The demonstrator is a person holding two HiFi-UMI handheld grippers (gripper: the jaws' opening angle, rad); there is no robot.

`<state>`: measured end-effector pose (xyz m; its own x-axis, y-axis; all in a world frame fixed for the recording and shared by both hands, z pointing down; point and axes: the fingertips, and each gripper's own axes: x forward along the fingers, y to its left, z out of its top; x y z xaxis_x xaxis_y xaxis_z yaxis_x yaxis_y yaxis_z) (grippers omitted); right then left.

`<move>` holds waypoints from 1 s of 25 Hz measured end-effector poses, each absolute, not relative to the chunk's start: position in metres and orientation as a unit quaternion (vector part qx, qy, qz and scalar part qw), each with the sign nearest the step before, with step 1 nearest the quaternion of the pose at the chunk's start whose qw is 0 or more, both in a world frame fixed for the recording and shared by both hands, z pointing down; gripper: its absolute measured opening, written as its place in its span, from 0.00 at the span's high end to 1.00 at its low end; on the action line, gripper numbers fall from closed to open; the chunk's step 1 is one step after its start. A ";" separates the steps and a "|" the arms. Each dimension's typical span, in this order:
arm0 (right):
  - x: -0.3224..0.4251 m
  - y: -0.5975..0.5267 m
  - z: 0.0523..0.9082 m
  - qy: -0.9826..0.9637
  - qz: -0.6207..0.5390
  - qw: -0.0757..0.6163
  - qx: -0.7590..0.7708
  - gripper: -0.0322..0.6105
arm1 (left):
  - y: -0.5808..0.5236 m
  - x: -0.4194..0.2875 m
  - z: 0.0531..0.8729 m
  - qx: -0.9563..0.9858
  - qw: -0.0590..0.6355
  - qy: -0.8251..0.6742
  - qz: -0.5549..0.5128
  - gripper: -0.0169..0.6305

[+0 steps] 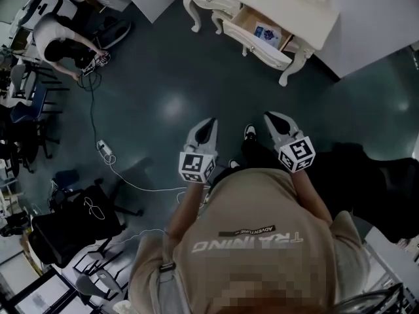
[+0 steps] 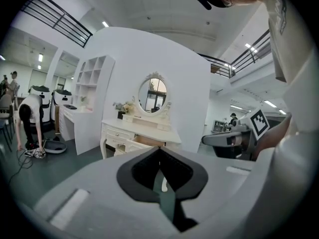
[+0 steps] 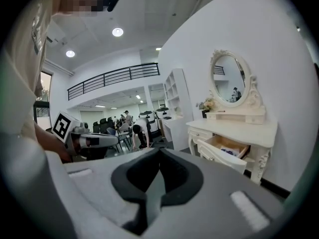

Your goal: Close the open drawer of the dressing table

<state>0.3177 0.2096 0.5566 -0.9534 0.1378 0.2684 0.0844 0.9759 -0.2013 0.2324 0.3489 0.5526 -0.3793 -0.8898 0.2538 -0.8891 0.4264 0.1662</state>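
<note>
Cream dressing table, dark teal floor

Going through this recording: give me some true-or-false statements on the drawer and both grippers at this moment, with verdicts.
1. The dressing table has a drawer pulled open. True.
2. The left gripper grips the drawer's front. False: its jaws are together on nothing, well short of the table.
3. A blue-printed item lies inside the drawer. True.
4. The right gripper has its jaws wide apart. False: they are together, holding nothing.
5. An oval mirror stands on the dressing table. True.
</note>
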 end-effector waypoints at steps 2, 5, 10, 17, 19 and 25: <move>0.299 0.198 0.562 -0.982 0.105 0.142 -0.067 0.94 | 0.331 0.223 0.549 0.537 0.160 -0.829 -0.002 0.96; 0.271 0.173 0.562 -0.982 0.106 0.135 -0.081 0.94 | 0.311 0.206 0.545 0.531 0.163 -0.831 0.015 0.96; 0.239 0.114 0.568 -0.981 0.115 0.128 -0.085 0.94 | 0.270 0.169 0.531 0.512 0.159 -0.844 0.032 0.96; 0.208 0.061 0.600 -0.978 0.129 0.153 -0.066 0.94 | 0.218 0.134 0.542 0.508 0.181 -0.842 0.023 0.96; 0.206 0.057 0.608 -0.975 0.137 0.163 -0.068 0.94 | 0.208 0.132 0.551 0.515 0.193 -0.835 0.026 0.96; 0.182 0.034 0.624 -0.970 0.136 0.189 -0.068 0.94 | 0.170 0.097 0.554 0.540 0.184 -0.821 0.026 0.96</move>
<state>0.1817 0.0344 0.6243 -0.9190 0.1833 0.3492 0.0805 0.9540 -0.2889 0.0965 0.1701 0.5539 -0.3498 -0.8765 0.3308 -0.8959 0.4162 0.1555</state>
